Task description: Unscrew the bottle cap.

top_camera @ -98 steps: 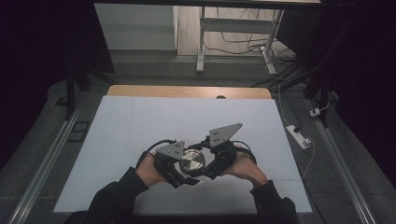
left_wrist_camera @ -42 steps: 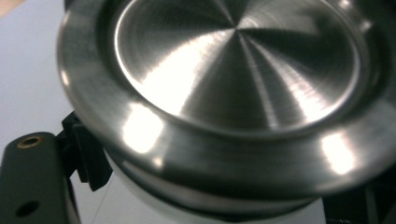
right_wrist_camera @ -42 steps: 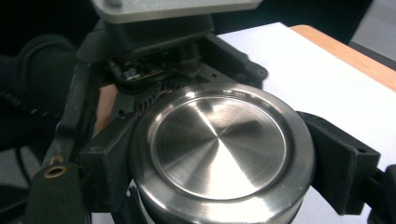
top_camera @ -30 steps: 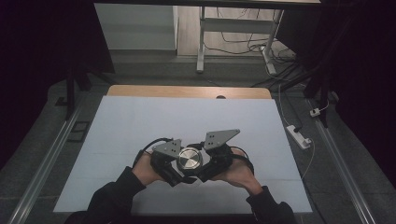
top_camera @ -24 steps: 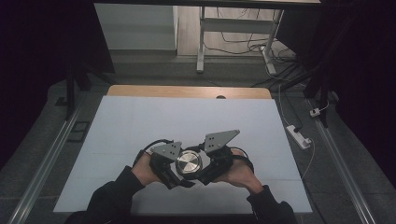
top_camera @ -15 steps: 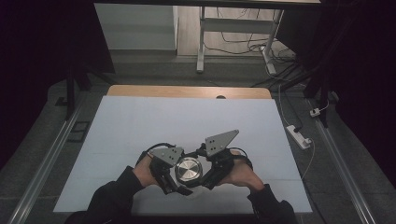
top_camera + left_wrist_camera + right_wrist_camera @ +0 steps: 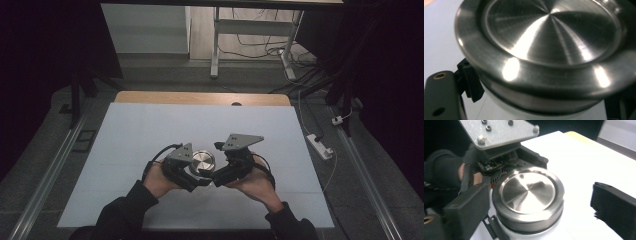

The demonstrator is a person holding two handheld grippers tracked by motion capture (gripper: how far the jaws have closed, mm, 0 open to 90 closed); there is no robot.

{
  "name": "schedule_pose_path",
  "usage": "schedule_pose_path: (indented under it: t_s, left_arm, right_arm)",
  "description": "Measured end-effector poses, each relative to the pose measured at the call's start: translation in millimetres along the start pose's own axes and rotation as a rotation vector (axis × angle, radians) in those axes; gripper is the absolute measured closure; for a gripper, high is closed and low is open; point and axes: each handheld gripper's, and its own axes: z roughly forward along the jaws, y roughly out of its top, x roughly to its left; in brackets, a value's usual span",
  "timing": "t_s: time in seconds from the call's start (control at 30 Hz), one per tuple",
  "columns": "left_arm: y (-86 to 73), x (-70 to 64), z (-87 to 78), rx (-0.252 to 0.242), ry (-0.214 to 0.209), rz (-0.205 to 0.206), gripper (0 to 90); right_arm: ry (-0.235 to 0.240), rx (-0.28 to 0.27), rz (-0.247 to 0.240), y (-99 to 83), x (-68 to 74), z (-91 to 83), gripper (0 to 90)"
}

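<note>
Round metal lid (image 7: pixel 202 161) on a white container, sitting on white worktop (image 7: pixel 150 130), nearer the front edge than the back, roughly mid-width. Brushed steel top w/ raised rim and recessed centre; white body showing below the rim in right gripper view (image 7: pixel 527 197).

Left gripper (image 7: pixel 192 175) coming in from lid's left, hand (image 7: pixel 159 179) behind it; grey plate on top. In left gripper view lid (image 7: pixel 544 47) very close up, tilted in frame, one black jaw at lower left just beside the container wall, other jaw dim at lower right. Looks closed around the container, but contact blurred – can't tell for sure.

Right gripper (image 7: pixel 212 176) in from lid's right, hand (image 7: pixel 252 182) behind. In right gripper view jaws wide apart: one at left touching or just beside the lid's side, other well clear at right, bare worktop between it and the container. Not clamped.

Grippers' tips near each other at front of the container.
</note>
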Motion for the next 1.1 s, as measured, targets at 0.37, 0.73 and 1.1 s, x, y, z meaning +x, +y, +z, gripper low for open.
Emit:
schedule_pose_path:
  t_s: [0.37,0.73,1.1]
  left_arm:
    - [4.2,-5.0,-2.7,-0.003,-0.076,0.046,14.9]
    - [3.0,-7.3,-7.0,-0.028,-0.273,0.149,14.9]
    - [-1.5,-12.7,-2.2,-0.017,-0.381,0.225,14.9]
  right_arm:
    - [0.042,-0.008,-0.06,-5.4,12.3,14.6,18.5]
    - [0.261,-0.01,-0.121,-3.9,10.0,6.0,18.8]
    - [0.411,-0.075,-0.178,-2.1,9.9,-4.9,18.8]
